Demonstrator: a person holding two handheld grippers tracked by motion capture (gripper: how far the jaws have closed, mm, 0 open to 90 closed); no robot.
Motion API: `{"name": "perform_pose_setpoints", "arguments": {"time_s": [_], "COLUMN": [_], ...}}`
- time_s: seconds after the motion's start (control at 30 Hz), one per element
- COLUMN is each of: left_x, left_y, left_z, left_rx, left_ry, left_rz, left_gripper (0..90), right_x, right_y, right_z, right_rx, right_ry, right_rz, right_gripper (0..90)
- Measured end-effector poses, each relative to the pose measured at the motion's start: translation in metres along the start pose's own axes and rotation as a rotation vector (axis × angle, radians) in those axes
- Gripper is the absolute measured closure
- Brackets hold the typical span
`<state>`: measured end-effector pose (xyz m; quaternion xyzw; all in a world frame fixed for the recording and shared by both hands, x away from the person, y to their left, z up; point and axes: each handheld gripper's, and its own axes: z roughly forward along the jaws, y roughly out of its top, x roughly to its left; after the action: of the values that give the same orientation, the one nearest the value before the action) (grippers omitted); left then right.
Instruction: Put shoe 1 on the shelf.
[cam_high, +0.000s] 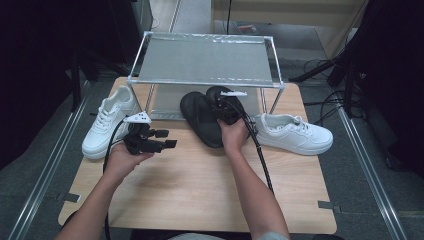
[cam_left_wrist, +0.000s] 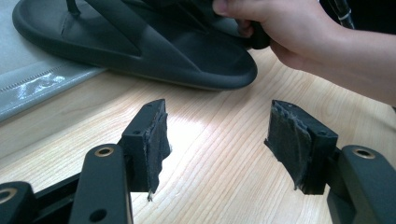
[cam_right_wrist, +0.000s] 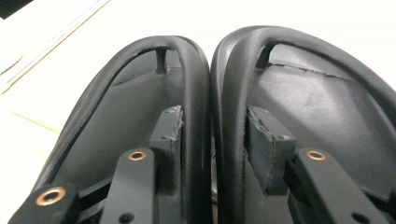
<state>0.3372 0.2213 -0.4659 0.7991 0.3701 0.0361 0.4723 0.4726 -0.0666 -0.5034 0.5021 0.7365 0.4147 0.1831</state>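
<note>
Nearest, on bare table (cam_high: 200, 185): parks the left gripper (cam_high: 167, 139) in the left hand (cam_high: 120, 162), low over the wood, jaws wide with nothing between the pads (cam_left_wrist: 154, 140); reads as standby, clear of the work yet aimed at it. Farther in, with the right hand (cam_high: 234, 136), reaches the right gripper (cam_right_wrist: 212, 140) into the pair of black sandals (cam_high: 202, 120). Straddles both inner straps at once, one pad inside the left strap (cam_right_wrist: 191, 93) and one inside the right strap (cam_right_wrist: 229, 93); sensible, since one pinch there would carry two shoes as a single load. Stands about half open, pads flanking the straps with no visible squeeze, so judged a loose bracket and not a firm hold. Finds the sandals side by side, touching, at the front of the lower shelf (cam_high: 167, 102), partly on its grey mat and partly on the wood, under the metal rack (cam_high: 205, 60). Probably a set-down into the rack's lower level. Beyond and to the sides, leaves one white sneaker (cam_high: 107, 122) left of the rack and the other white sneaker (cam_high: 295, 132) right of it, both on the table, untouched and apparently waiting for shelving.
</note>
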Motion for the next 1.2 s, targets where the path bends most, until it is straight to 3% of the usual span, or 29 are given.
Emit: {"name": "perform_pose_setpoints", "arguments": {"time_s": [0.47,0.77,0.83,0.93,1.07,1.2], "left_x": [0.000,-0.001,0.001,0.004,0.006,0.011], "left_y": [-0.001,-0.001,0.001,0.008,0.024,0.049], "left_z": [0.001,0.002,0.004,0.008,0.013,0.018], "left_rx": [0.009,0.008,0.021,0.045,0.065,0.068], "left_ry": [0.001,-0.006,-0.025,-0.023,-0.005,-0.029], "left_rz": [0.000,0.001,-0.005,-0.018,0.032,0.041], "left_gripper": [39.6,43.0,48.0,54.2,60.1,68.8], "right_x": [0.002,-0.003,-0.005,-0.006,-0.004,0.001], "right_y": [-0.019,-0.039,-0.044,-0.053,-0.060,-0.070], "right_z": [-0.043,-0.085,-0.091,-0.099,-0.102,-0.102], "right_rx": [-0.022,-0.047,-0.043,-0.038,-0.038,-0.010], "right_ry": [0.048,0.124,0.136,0.156,0.170,0.187], "right_rz": [-0.030,-0.046,-0.039,-0.045,-0.057,-0.097], "right_gripper": [56.7,60.8,61.8,64.0,67.4,73.4]}}
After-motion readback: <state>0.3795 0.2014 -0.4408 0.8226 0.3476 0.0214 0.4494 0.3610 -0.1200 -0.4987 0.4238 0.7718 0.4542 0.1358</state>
